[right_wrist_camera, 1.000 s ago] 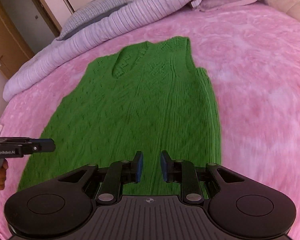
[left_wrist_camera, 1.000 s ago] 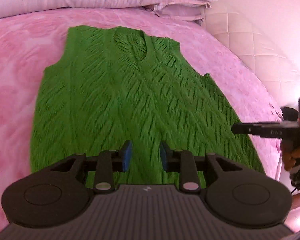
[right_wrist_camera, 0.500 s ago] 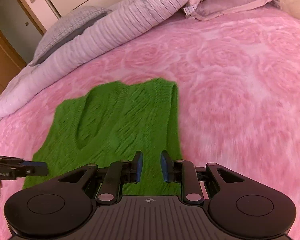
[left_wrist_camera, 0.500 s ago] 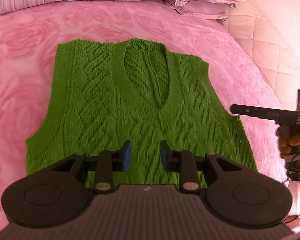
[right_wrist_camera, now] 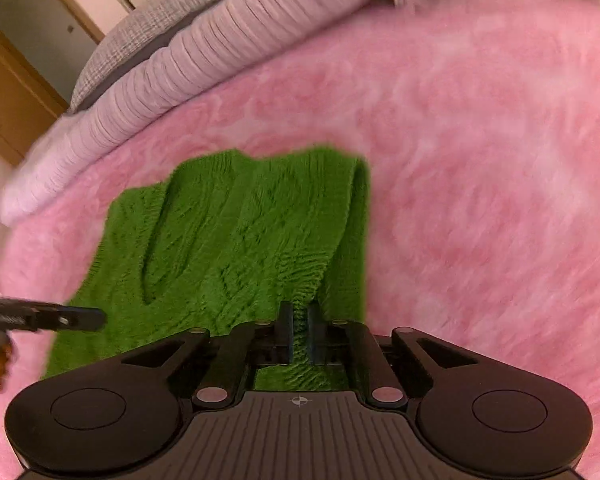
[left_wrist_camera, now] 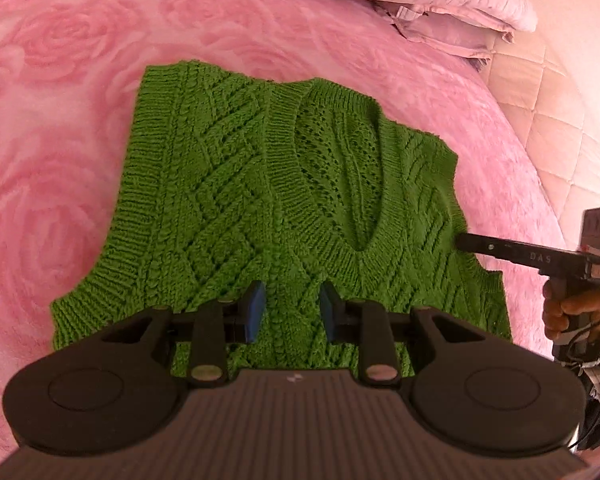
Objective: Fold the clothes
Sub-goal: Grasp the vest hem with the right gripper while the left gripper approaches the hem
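A green cable-knit vest lies flat on the pink bedspread, its V-neck pointing toward me. My left gripper hovers open over the chest just below the V, and its blue pads stand apart with nothing pinched. In the right wrist view the vest has a raised ridge of knit by its right armhole. My right gripper is shut on that ridge. From the left wrist view the right gripper reaches in sideways at the vest's right edge, with a hand on its grip.
A rose-patterned pink bedspread surrounds the vest. A striped lilac duvet and pillows lie along the far side. A quilted headboard stands to the right, and wooden wardrobe doors at the far left.
Both grippers have moved up the vest from the hem area toward the neckline. The right gripper's jaws have closed on knit fabric by the right armhole. The left gripper's opening is the same.
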Demonstrator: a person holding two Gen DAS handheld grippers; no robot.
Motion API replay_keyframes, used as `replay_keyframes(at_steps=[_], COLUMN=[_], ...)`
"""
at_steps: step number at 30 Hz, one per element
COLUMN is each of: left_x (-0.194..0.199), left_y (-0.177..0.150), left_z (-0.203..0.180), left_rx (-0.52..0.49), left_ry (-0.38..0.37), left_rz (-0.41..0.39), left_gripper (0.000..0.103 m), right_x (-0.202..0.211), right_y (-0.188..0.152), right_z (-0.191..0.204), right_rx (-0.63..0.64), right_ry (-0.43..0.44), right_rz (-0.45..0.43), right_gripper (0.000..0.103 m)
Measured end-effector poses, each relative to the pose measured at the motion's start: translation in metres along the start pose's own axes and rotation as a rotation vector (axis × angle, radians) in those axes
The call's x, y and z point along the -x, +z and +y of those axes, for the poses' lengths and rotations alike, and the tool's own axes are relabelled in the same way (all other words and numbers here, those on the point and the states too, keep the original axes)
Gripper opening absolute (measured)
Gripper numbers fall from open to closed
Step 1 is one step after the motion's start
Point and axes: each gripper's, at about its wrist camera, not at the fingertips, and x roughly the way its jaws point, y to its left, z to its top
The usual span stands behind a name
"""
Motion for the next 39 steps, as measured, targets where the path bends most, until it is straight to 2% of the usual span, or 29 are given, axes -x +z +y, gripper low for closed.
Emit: replay_keyframes(at_steps=[4, 6, 8, 10, 12, 14, 18, 22, 23, 24, 27, 29, 31, 32, 33, 35, 37, 39], left_x=[0.009, 0.005, -0.001, -0.001, 0.007, 0.017, 0.044, 0.065, 0.068, 0.071, 0.078, 0.082, 0.086, 0.09, 0.094, 0.1, 0.101, 0.095], left_y=[0.007, 0.007, 0.003, -0.002, -0.009, -0.016, -0.036, -0.054, -0.058, -0.061, -0.068, -0.072, -0.078, -0.083, -0.088, -0.099, -0.108, -0.115], left_z=[0.001, 0.005, 0.008, 0.011, 0.015, 0.022, 0.039, 0.056, 0.059, 0.061, 0.065, 0.066, 0.068, 0.071, 0.075, 0.084, 0.094, 0.103], left_rx=[-0.021, -0.019, -0.023, -0.038, -0.039, -0.026, 0.051, 0.151, 0.172, 0.192, 0.201, 0.165, 0.163, 0.184, 0.209, 0.265, 0.331, 0.393], left_ry=[-0.014, -0.004, 0.044, 0.065, 0.06, 0.061, 0.077, 0.081, 0.082, 0.082, 0.08, 0.123, 0.156, 0.147, 0.135, 0.109, 0.082, 0.011], left_rz=[-0.038, -0.034, -0.026, -0.029, -0.034, -0.035, -0.064, -0.089, -0.092, -0.093, -0.104, -0.111, -0.112, -0.12, -0.131, -0.145, -0.146, -0.147], left_gripper=[0.024, 0.024, 0.024, 0.023, 0.023, 0.023, 0.023, 0.023, 0.023, 0.023, 0.023, 0.023, 0.023, 0.023, 0.026, 0.028, 0.029, 0.031], right_x=[0.026, 0.007, -0.01, -0.005, 0.009, 0.025, 0.044, 0.043, 0.042, 0.042, 0.053, 0.046, 0.046, 0.049, 0.052, 0.062, 0.076, 0.083], right_y=[0.004, -0.004, -0.01, -0.007, -0.01, -0.016, -0.034, -0.05, -0.054, -0.055, -0.058, -0.067, -0.07, -0.068, -0.067, -0.071, -0.087, -0.107], right_z=[0.003, -0.008, -0.013, -0.008, -0.005, -0.003, 0.003, 0.007, 0.008, 0.012, 0.015, -0.011, -0.02, -0.015, -0.009, -0.001, 0.004, 0.008], right_rx=[0.032, -0.005, -0.009, -0.026, -0.049, -0.06, -0.038, -0.018, -0.01, 0.003, 0.015, -0.106, -0.176, -0.162, -0.148, -0.173, -0.245, -0.307], right_ry=[-0.129, -0.142, -0.158, -0.158, -0.126, -0.102, -0.117, -0.146, -0.154, -0.166, -0.196, -0.224, -0.195, -0.206, -0.217, -0.241, -0.208, -0.167], right_rz=[-0.065, -0.021, -0.001, -0.024, -0.044, -0.066, -0.022, 0.008, 0.012, 0.004, -0.043, -0.005, -0.027, -0.034, -0.042, -0.028, -0.032, -0.014], right_gripper=[0.003, 0.004, 0.005, 0.011, 0.034, 0.043, 0.046, 0.045, 0.019, 0.005, 0.004, 0.004, 0.005, 0.009, 0.022, 0.039, 0.04, 0.041])
